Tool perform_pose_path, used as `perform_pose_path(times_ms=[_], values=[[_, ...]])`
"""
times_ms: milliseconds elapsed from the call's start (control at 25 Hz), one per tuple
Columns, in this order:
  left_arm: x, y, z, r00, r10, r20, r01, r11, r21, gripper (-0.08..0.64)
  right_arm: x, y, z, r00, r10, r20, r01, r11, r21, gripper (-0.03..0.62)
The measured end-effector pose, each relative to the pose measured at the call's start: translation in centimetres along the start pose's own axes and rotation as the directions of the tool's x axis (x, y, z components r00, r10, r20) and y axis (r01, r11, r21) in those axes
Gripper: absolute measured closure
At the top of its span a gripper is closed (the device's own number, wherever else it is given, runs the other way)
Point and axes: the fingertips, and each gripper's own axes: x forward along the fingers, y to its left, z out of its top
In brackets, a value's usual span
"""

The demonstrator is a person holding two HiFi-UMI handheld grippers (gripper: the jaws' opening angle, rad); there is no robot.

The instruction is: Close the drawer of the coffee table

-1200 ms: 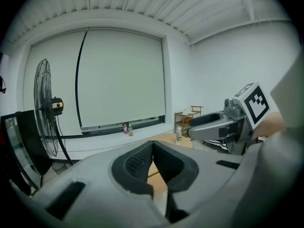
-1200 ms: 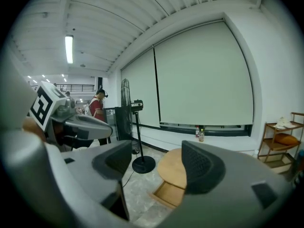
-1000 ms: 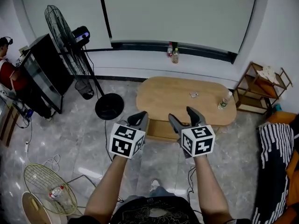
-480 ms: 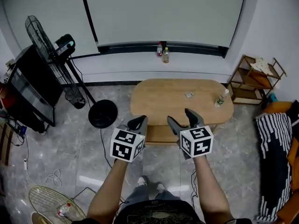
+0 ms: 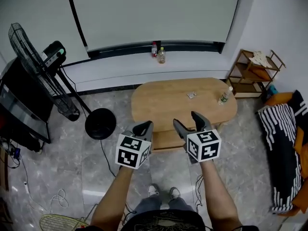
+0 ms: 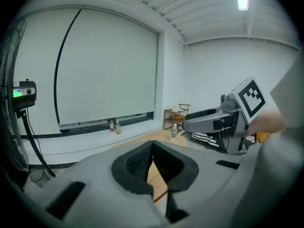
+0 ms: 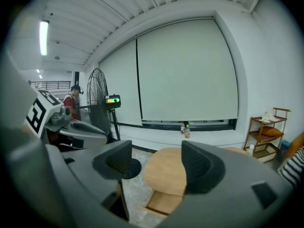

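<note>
The big white blind (image 5: 154,13) filled the far wall, its top cut off by the frame. Below it sat the oval coffee table (image 5: 183,102), out in full view. And there was the drawer (image 5: 166,139), pulled out from under the table's near edge. Only a slice of it showed, the rest tucked behind both grippers. Over on the left, the standing fan (image 5: 29,66) was clipped by the frame's edge, its round base (image 5: 100,124) plain on the floor. Left gripper (image 5: 143,128): jaws pressed together, nothing pinched. Right gripper (image 5: 189,121): jaws spread wide, nothing in the gap, table and drawer showing well beyond them. A bottle (image 5: 223,97) stood near the table's right end. A small thing (image 5: 191,95) lay mid-table, too tiny to identify.
</note>
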Motion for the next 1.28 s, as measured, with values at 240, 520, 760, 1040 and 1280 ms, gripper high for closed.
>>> perform_pose_path(times_ms=[240, 520, 760, 1040, 1280], values=[[0.7, 0.8, -1.3, 0.999, -0.044, -0.009, 0.044, 0.999, -0.013, 0.554, 0.3, 0.0, -1.3, 0.999, -0.044, -0.021, 0.044, 0.999, 0.014, 0.279], [3.4, -0.6, -1.9, 0.996, -0.086, -0.013, 0.086, 0.996, 0.003, 0.554, -0.4, -2.2, -3.8, 0.996, -0.079, -0.032, 0.08, 0.995, 0.06, 0.279], [5.9, -3.1, -2.3, 0.996, -0.088, 0.001, 0.088, 0.995, 0.035, 0.554, -1.3, -3.8, -6.4, 0.998, -0.057, -0.033, 0.059, 0.997, 0.045, 0.279], [7.7, -5.8, -6.2, 0.999, -0.031, 0.005, 0.031, 1.0, 0.003, 0.554, -2.4, -5.3, -11.0, 1.0, 0.011, -0.016, -0.01, 0.999, 0.03, 0.279], [8.4, -6.5, -12.0, 1.0, 0.02, -0.002, -0.02, 1.0, 0.001, 0.554, -1.6, -5.6, -16.2, 0.998, 0.06, -0.01, -0.06, 0.998, 0.018, 0.279]])
